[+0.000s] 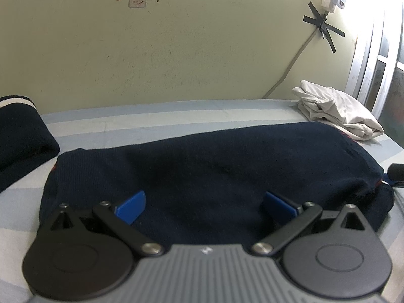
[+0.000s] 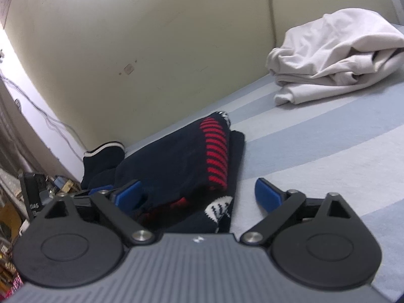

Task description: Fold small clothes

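A folded navy knit sweater [image 1: 214, 166] lies on the striped bed sheet [image 1: 156, 113]. In the right wrist view the sweater [image 2: 176, 161] shows a red striped band and white pattern at its end. My left gripper [image 1: 203, 205] is open, its blue pads resting over the sweater's near side. My right gripper [image 2: 198, 194] is open at the sweater's end, left pad over the cloth, right pad over the bare sheet [image 2: 328, 151]. Another navy piece with a white stripe [image 1: 17, 136] lies at the left, also in the right wrist view [image 2: 103, 156].
A crumpled white garment [image 1: 335, 111] lies by the wall at the far right of the bed, also in the right wrist view [image 2: 335, 53]. A yellowish wall [image 1: 176, 50] runs along the bed. Clutter [image 2: 32, 192] sits beyond the bed's end.
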